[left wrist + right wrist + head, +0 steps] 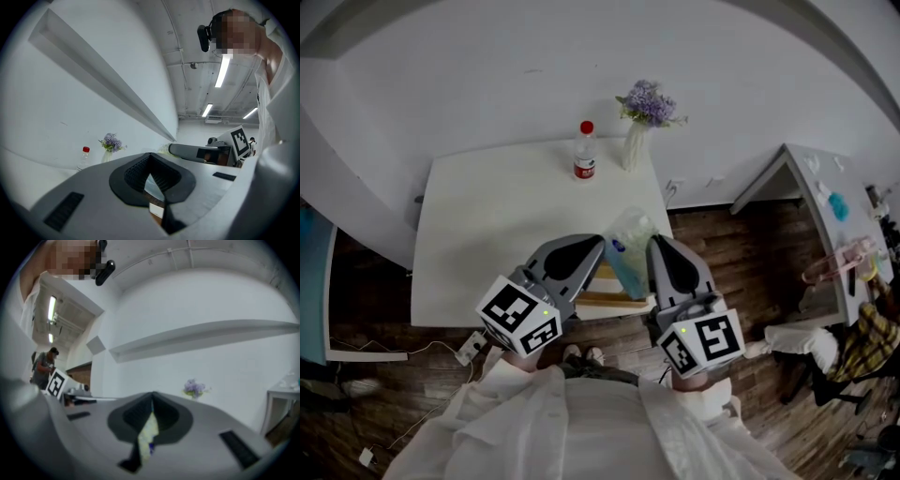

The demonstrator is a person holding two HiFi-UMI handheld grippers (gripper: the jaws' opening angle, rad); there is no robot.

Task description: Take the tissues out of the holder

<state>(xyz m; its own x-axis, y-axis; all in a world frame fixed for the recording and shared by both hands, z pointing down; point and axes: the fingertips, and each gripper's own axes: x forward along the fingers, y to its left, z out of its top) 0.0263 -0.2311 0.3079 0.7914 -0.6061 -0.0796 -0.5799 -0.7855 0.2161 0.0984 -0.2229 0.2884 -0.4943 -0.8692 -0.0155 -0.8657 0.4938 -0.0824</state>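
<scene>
Head cam sits high and looks steeply down on the white table (487,234), with the left gripper (598,244) and right gripper (656,244) close below it at the table's near edge. Both gripper cams ride low, tilted up and facing the far wall. Each catches the other gripper at its frame edge. All three views share the flowers (649,101). Head view and left gripper view share the bottle (584,150).

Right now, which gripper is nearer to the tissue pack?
Right. The right gripper has its jaws shut on the tissue pack. The left gripper is close beside the pack on its left, by the wooden holder.
</scene>
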